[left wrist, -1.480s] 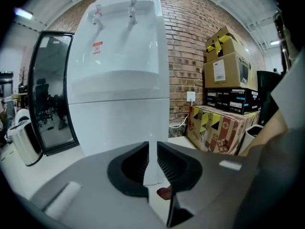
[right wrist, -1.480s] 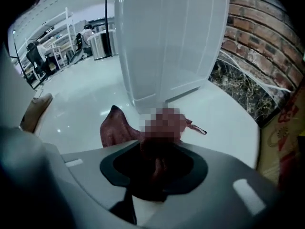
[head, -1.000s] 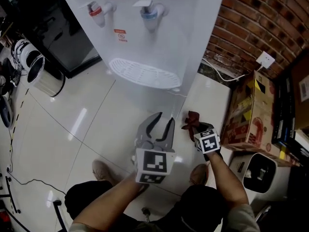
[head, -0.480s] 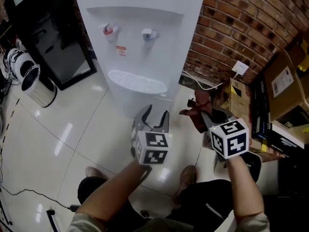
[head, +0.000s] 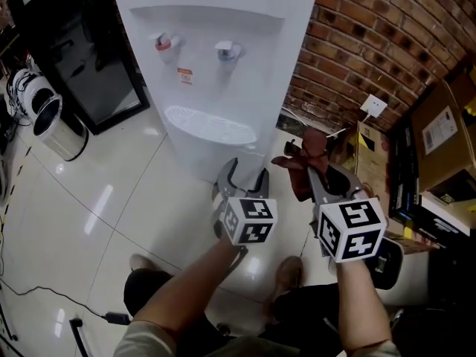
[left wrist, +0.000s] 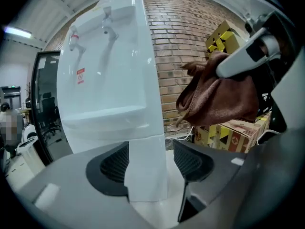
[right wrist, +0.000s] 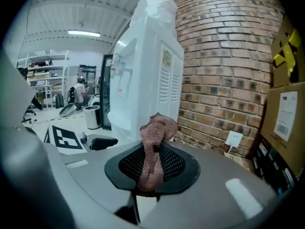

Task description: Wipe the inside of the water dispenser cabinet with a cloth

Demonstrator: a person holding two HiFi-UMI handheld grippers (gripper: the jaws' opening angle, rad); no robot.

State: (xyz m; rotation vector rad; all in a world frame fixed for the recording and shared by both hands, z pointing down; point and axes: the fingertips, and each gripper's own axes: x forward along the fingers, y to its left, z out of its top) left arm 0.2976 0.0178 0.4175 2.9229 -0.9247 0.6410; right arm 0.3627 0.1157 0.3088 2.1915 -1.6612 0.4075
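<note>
**Head view check-in: cloth is clamped, dispenser not touched yet**

Head view first, since it gives us the whole layout. The white water dispenser [head: 223,65] stands on the far side against the brick wall [head: 372,43], with its red tap [head: 162,43] and blue tap [head: 227,50] above the drip tray [head: 210,125]. We're holding both claws up on the near side of it, apart from the machine.

The left gripper [head: 244,171] points at the dispenser's lower front. In the left gripper view its jaws [left wrist: 150,163] stand wide. They've just been opening, and nothing sits between the pads; we only see the dispenser [left wrist: 109,80] through the gap, further off.

The right gripper [head: 318,175] is just right of the left one. Its jaws are narrow and pinched on the reddish-brown cloth [head: 305,162]. The right gripper view makes that clear: the cloth [right wrist: 155,147] is squeezed between the pads [right wrist: 151,168] and bunches up above them. From the left gripper view the cloth [left wrist: 219,99] hangs in a loose bundle from the right claw's white finger [left wrist: 248,56]. So the cloth is up in the air to the right of the dispenser, not touching it.

Other stuff around: cardboard boxes [head: 439,125] and a wall socket [head: 374,105] on the right, and a metal bin [head: 56,129] on the glossy floor [head: 111,199] at the far left.
</note>
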